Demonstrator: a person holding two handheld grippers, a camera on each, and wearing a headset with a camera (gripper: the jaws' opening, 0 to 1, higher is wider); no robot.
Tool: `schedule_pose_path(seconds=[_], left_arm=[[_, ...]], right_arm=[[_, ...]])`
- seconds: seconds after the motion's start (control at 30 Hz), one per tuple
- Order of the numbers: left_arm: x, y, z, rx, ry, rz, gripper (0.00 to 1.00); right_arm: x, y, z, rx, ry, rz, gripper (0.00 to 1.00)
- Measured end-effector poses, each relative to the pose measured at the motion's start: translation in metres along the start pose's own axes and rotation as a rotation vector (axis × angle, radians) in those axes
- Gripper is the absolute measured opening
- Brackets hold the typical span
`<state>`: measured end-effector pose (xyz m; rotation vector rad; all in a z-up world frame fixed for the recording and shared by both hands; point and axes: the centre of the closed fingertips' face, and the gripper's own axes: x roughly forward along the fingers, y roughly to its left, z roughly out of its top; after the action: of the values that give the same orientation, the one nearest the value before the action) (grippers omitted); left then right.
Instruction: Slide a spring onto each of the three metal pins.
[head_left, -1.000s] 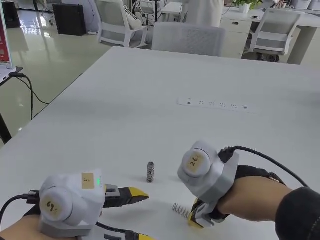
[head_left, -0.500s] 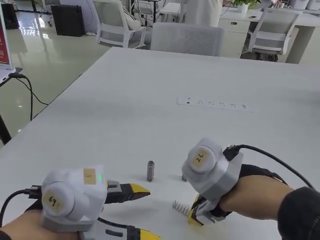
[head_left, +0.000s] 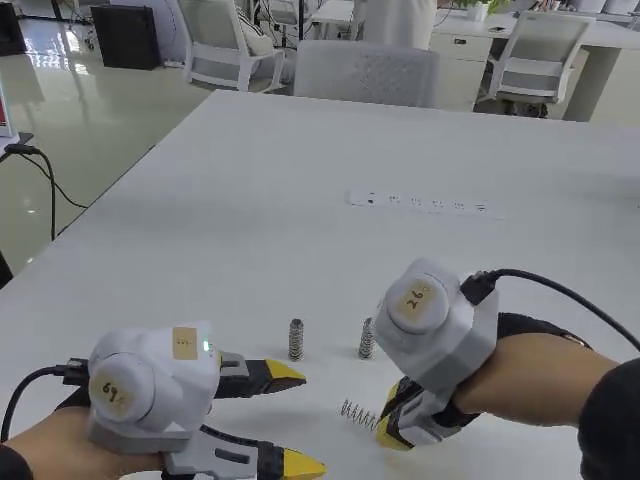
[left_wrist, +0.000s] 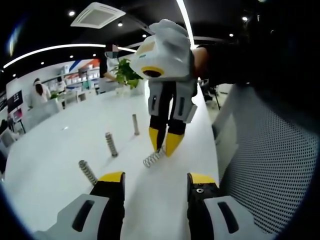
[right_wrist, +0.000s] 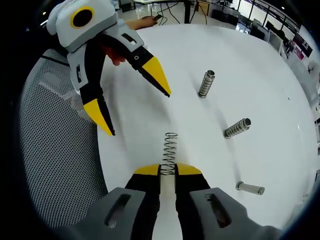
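Two upright metal pins (head_left: 296, 340) (head_left: 367, 338) each carry a spring. In the right gripper view they appear as sprung pins (right_wrist: 206, 83) (right_wrist: 237, 128), with a bare pin (right_wrist: 250, 188) beyond them. My right gripper (right_wrist: 169, 170) is shut on one end of a loose spring (right_wrist: 170, 150), which sticks out forward just above the table. In the head view this right gripper (head_left: 400, 425) holds the spring (head_left: 355, 412) in front of the pins. My left gripper (head_left: 295, 420) is open with nothing between its fingers, left of the spring; its jaws (left_wrist: 156, 177) face the right gripper (left_wrist: 165, 142).
A white power strip (head_left: 420, 205) lies farther back on the white table (head_left: 250, 220). Office chairs (head_left: 365, 70) stand beyond the far edge. A mesh chair back (left_wrist: 270, 160) is close on the near side.
My right gripper has shifted a little to the right with the spring, uncovering the second sprung pin in the head view. The left gripper has barely moved.
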<state>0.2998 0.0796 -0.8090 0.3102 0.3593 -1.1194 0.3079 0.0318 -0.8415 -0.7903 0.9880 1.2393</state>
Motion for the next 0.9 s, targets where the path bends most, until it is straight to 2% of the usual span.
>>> schedule_pose_path(seconds=[0.47, 0.9], left_arm=[[0.003, -0.01, 0.008, 0.028, -0.015, -0.045, 0.34], [0.007, -0.023, 0.013, 0.066, -0.037, -0.099, 0.17]], right_arm=[[-0.014, 0.021, 0.011, -0.142, 0.006, 0.049, 0.08], [-0.016, 0.034, 0.015, -0.231, 0.007, 0.087, 0.08]])
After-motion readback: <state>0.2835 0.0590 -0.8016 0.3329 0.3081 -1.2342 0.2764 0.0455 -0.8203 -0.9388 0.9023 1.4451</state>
